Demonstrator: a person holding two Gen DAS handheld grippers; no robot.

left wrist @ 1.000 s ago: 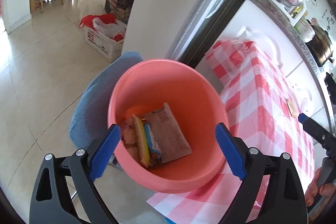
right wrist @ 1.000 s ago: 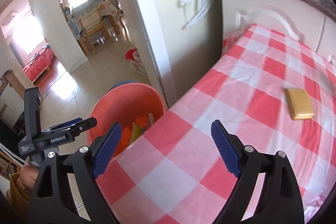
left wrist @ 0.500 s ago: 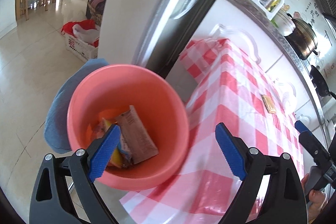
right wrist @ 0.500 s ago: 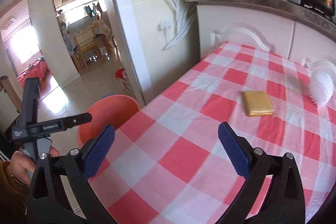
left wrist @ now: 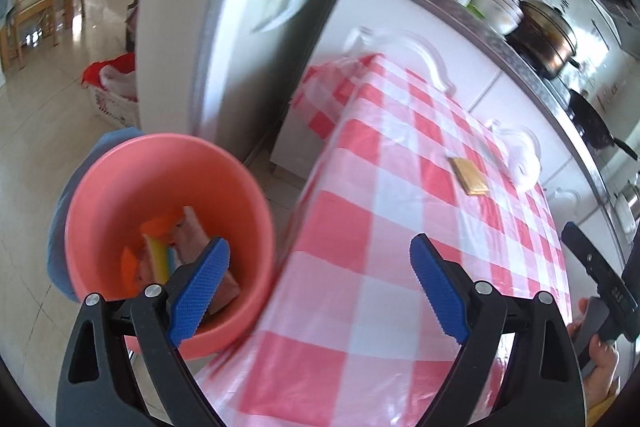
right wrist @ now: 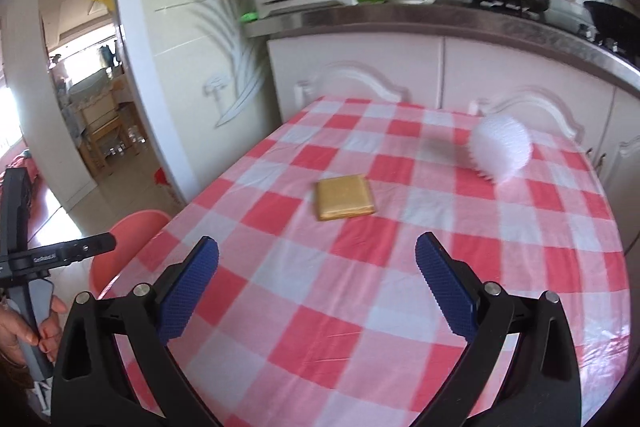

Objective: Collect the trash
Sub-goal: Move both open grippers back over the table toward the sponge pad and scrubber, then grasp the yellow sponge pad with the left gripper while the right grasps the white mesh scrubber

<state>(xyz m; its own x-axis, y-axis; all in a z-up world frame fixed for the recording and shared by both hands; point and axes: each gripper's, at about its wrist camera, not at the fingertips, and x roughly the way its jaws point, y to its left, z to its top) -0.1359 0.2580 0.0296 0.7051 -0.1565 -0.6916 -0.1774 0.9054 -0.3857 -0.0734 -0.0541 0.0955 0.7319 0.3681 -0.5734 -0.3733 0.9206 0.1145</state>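
Both tongs, left (left wrist: 320,291) and right (right wrist: 318,291), spread and empty; gold packet (right wrist: 346,197) at twelve o'clock on worktop (right wrist: 360,307); bucket (left wrist: 120,187) at nine.

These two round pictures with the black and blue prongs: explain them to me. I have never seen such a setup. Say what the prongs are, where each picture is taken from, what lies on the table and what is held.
There is no robot here. A person carries a pair of hand-held tongs in each hand, and a wide-angle camera on each looks forward along its two blue-padded fingers.

One picture is from the left tongs, the other from the right tongs. Both stand open, with nothing between the fingers.

In the left view a pink bucket stands on the floor beside the table with wrappers already in it. In the right view a hand at the lower left grips the other tongs' handle.

On the checked cloth lie a flat gold packet and, farther back to the right, a white ribbed thing, too blurred to name. Both are untouched.
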